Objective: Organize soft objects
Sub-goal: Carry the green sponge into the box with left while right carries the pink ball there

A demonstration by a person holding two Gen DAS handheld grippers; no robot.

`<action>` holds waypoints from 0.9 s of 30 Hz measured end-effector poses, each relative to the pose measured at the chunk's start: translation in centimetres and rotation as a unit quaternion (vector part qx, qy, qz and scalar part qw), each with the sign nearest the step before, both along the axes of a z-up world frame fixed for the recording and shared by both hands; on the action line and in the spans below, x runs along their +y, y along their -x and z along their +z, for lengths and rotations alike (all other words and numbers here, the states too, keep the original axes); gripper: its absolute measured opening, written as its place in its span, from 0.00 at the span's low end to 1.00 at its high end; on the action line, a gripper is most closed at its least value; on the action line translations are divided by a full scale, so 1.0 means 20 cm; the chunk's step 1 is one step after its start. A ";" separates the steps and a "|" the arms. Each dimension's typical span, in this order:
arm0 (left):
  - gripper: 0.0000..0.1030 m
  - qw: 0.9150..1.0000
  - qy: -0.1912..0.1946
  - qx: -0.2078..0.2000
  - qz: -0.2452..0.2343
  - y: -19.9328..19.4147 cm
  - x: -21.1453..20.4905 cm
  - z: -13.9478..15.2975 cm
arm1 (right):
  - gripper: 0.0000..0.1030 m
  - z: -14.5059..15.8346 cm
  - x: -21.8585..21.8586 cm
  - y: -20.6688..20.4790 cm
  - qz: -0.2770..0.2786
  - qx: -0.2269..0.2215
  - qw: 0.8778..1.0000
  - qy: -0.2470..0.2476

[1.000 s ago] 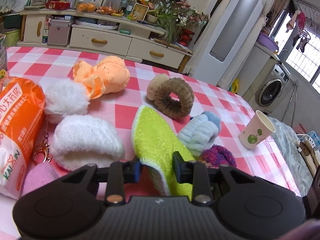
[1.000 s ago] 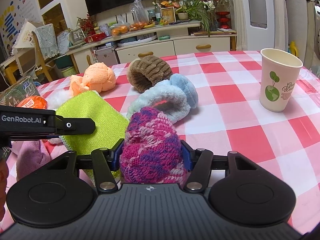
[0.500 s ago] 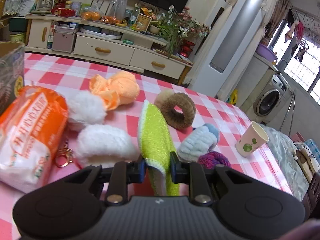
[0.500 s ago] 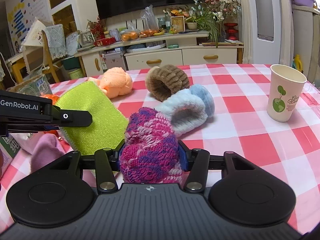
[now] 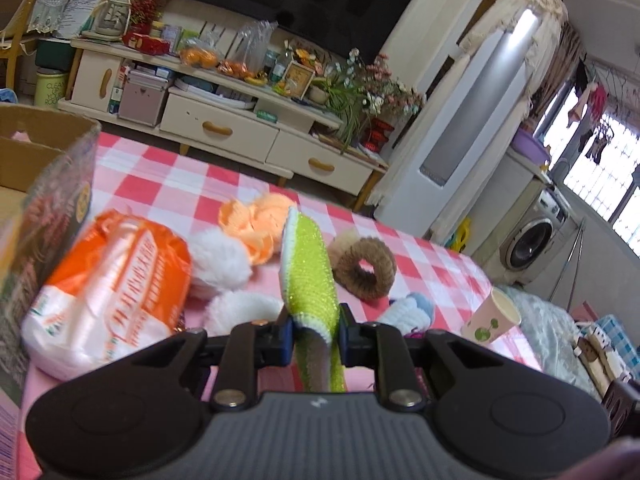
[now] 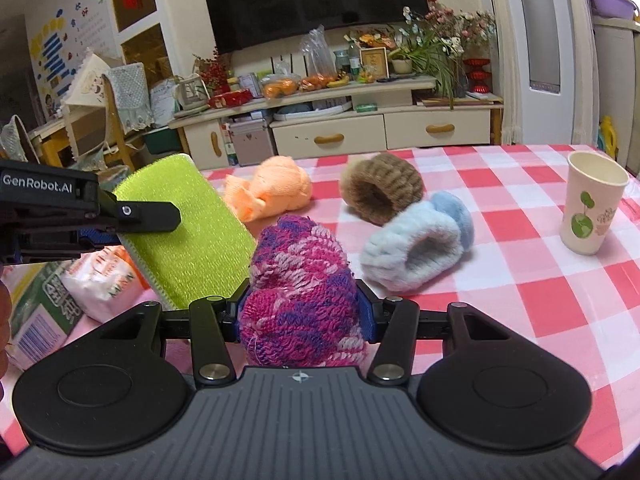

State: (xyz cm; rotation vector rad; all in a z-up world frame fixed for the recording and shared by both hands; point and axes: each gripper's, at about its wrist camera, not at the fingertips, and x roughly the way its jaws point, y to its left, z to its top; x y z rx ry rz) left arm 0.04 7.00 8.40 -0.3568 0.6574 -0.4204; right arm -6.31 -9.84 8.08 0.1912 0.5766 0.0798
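The left gripper (image 5: 315, 334) is clamped on the green cloth (image 5: 310, 268), the right gripper (image 6: 302, 314) on the pink knitted piece (image 6: 300, 280).

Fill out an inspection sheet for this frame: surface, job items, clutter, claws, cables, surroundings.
Surface: table under red-white checked cloth.
Job's things: green cloth, lifted; pink knit; orange toy, brown ring, blue cuff, white puffs lying on the table.
Clutter: paper cup upright; orange bag; box.
Claws: left claw shut on green cloth; right claw shut on pink knit.
Cables: nothing seen.
Surroundings: TV cabinet, washing machine.
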 end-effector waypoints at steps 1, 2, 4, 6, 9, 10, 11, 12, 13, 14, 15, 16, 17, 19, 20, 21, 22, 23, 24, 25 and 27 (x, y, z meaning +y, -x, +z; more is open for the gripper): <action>0.18 1.000 0.003 -0.003 0.003 0.00 0.02 0.01 | 0.61 0.01 0.00 0.00 0.001 -0.002 1.000 -0.002; 0.18 1.000 0.007 -0.006 0.005 0.01 0.04 0.02 | 0.61 0.01 0.01 -0.01 0.002 -0.003 1.000 -0.005; 0.18 1.000 0.014 -0.011 0.011 0.01 0.08 0.05 | 0.61 0.02 0.01 -0.01 0.005 -0.004 1.000 -0.009; 0.18 0.999 0.021 -0.017 0.017 0.02 0.13 0.07 | 0.61 0.02 0.02 -0.02 0.007 -0.004 1.000 -0.015; 0.18 0.999 0.030 -0.029 0.026 0.03 0.19 0.11 | 0.61 0.03 0.04 -0.03 0.012 -0.003 0.999 -0.029; 0.18 0.998 0.034 -0.033 0.029 0.04 0.22 0.13 | 0.61 0.04 0.05 -0.04 0.014 -0.003 0.999 -0.034; 0.18 0.998 0.037 -0.036 0.033 0.04 0.24 0.14 | 0.61 0.04 0.06 -0.05 0.015 -0.003 0.999 -0.039; 0.18 0.998 0.040 -0.040 0.038 0.04 0.27 0.15 | 0.61 0.05 0.06 -0.05 0.017 -0.004 0.999 -0.043; 0.18 0.997 0.043 -0.044 0.042 0.05 0.30 0.16 | 0.61 0.06 0.07 -0.05 0.020 -0.006 0.999 -0.046; 0.18 0.997 0.046 -0.047 0.047 0.05 0.33 0.18 | 0.61 0.07 0.09 -0.06 0.023 -0.009 0.999 -0.046; 0.18 0.996 0.049 -0.051 0.051 0.06 0.35 0.19 | 0.61 0.07 0.10 -0.07 0.026 -0.011 0.999 -0.046; 0.18 0.996 0.051 -0.055 0.056 0.07 0.38 0.20 | 0.61 0.08 0.12 -0.07 0.029 -0.015 0.998 -0.045; 0.18 0.995 0.052 -0.059 0.061 0.07 0.41 0.21 | 0.61 0.09 0.13 -0.08 0.033 -0.017 0.998 -0.046; 0.18 0.994 0.053 -0.067 0.074 0.08 0.46 0.23 | 0.61 0.12 0.17 -0.09 0.043 -0.023 0.998 -0.047; 0.18 0.993 0.055 -0.070 0.081 0.09 0.49 0.24 | 0.61 0.13 0.20 -0.10 0.049 -0.025 0.997 -0.048; 0.18 0.992 0.057 -0.072 0.088 0.09 0.52 0.25 | 0.61 0.15 0.22 -0.11 0.055 -0.027 0.997 -0.051; 0.18 0.991 0.058 -0.075 0.096 0.09 0.55 0.25 | 0.61 0.16 0.25 -0.12 0.061 -0.031 0.996 -0.053; 0.18 0.990 0.059 -0.078 0.104 0.10 0.58 0.26 | 0.61 0.18 0.27 -0.13 0.068 -0.034 0.996 -0.055; 0.18 0.989 0.059 -0.081 0.112 0.10 0.61 0.27 | 0.61 0.20 0.30 -0.14 0.076 -0.037 0.995 -0.057; 0.18 0.987 0.059 -0.084 0.120 0.10 0.64 0.28 | 0.61 0.21 0.32 -0.15 0.084 -0.041 0.994 -0.060; 0.18 0.985 0.059 -0.087 0.139 0.11 0.71 0.28 | 0.61 0.25 0.38 -0.17 0.100 -0.048 0.992 -0.064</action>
